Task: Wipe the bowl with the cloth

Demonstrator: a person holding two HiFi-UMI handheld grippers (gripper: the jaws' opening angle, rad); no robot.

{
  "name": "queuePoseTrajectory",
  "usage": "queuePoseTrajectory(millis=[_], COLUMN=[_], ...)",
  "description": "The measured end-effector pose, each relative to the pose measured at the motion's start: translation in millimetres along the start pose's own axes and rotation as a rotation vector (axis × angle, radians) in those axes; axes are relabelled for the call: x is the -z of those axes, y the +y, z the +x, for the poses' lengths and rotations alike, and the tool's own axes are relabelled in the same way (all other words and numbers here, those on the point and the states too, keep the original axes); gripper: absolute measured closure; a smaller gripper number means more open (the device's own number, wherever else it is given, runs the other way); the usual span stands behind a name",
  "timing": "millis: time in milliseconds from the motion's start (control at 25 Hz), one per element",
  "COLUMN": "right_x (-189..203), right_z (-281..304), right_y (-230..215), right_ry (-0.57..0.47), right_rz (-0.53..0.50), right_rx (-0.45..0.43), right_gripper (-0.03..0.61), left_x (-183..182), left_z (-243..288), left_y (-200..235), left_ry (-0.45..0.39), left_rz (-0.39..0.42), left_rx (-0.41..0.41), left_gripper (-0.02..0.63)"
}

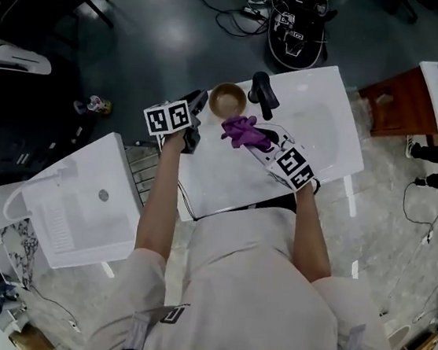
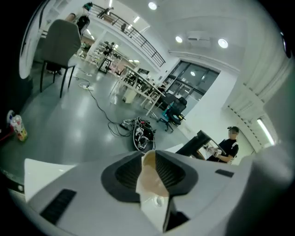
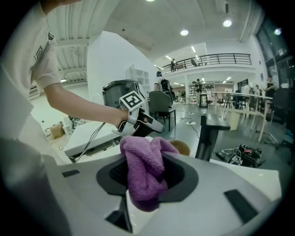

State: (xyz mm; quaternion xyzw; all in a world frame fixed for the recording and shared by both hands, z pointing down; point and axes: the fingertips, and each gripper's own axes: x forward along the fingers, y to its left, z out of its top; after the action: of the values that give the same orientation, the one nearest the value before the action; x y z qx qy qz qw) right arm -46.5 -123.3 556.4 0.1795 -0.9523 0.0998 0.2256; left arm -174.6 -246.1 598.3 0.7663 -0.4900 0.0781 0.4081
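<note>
Table [image 1: 320,127] is the biggest thing, white, in the middle of the head view. A white sink [image 1: 79,216] sits at 8 o'clock from it, on the dark floor. A black post [image 1: 264,97] stands on the table's far edge.

The left gripper [image 1: 204,103] is at 8 o'clock from the bowl, just beside it. In the left gripper view its jaws [image 2: 148,159] stand apart and grip nothing. The bowl [image 2: 149,179] shows in the gap between them. I cannot tell if a pad touches it.

The right gripper [image 1: 261,142] is at 5 o'clock from the bowl. Its jaws [image 3: 150,162] are clenched on the cloth [image 3: 143,173], which bulges up and hangs down between them.

The bowl [image 1: 227,98] is brown and round. It sits upright on the table near the far edge, with the post at 3 o'clock. In the right gripper view it [image 3: 181,147] peeks out just behind the cloth.

The cloth [image 1: 244,131] is purple and bunched up. It is at 5 o'clock from the bowl, close to its rim.
</note>
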Motion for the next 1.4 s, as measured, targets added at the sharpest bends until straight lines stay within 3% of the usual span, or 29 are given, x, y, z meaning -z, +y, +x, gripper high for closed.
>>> queuePoseTrajectory(millis=[280, 440, 520, 560, 720, 880, 960, 1080, 1240, 1400], right_x=[15.2, 16.4, 16.9, 17.1, 4.1, -21.5, -31.4, -48.4, -67.2, -66.3], right_z=[-8.4, -10.9, -11.5, -11.9, -13.9, -8.3, -4.0, -0.3, 14.5, 42.9], right_y=[-0.7, -0.9, 1.4, 4.1, 10.4, 11.9, 10.7, -3.3, -0.9, 10.7], right_ry=[0.014, 0.025, 0.043, 0.056, 0.061, 0.009, -0.015, -0.072, -0.113, -0.025], right_rz=[0.023, 0.016, 0.001, -0.01, -0.053, -0.081, -0.103, -0.119, -0.127, -0.195], right_rx=[-0.055, -0.078, -0.096, -0.111, -0.155, -0.158, -0.119, 0.016, 0.078, 0.11], right_gripper=[0.449, 0.449, 0.449, 0.449, 0.449, 0.449, 0.449, 0.449, 0.449, 0.449], left_x=[32.1, 48.1, 52.2, 52.6, 45.3, 33.5, 29.0, 22.8, 24.3, 28.7], left_z=[35.2, 47.2, 47.7, 46.6, 36.5, 15.9, 0.8, -23.7, -53.1, -67.6], left_y=[8.0, 14.8, 20.6, 22.8, 21.2, 19.4, 22.1, 20.8, 10.7, -9.6], left_ry=[0.241, 0.371, 0.404, 0.406, 0.371, 0.284, 0.236, 0.144, 0.022, -0.078], left_rz=[0.006, 0.049, 0.077, 0.092, 0.174, 0.229, 0.272, 0.317, 0.286, 0.207], left_rx=[0.024, -0.011, -0.052, -0.071, -0.132, -0.198, -0.254, -0.33, -0.383, -0.351], left_gripper=[0.48, 0.479, 0.582, 0.595, 0.598, 0.598, 0.598, 0.599, 0.6, 0.6])
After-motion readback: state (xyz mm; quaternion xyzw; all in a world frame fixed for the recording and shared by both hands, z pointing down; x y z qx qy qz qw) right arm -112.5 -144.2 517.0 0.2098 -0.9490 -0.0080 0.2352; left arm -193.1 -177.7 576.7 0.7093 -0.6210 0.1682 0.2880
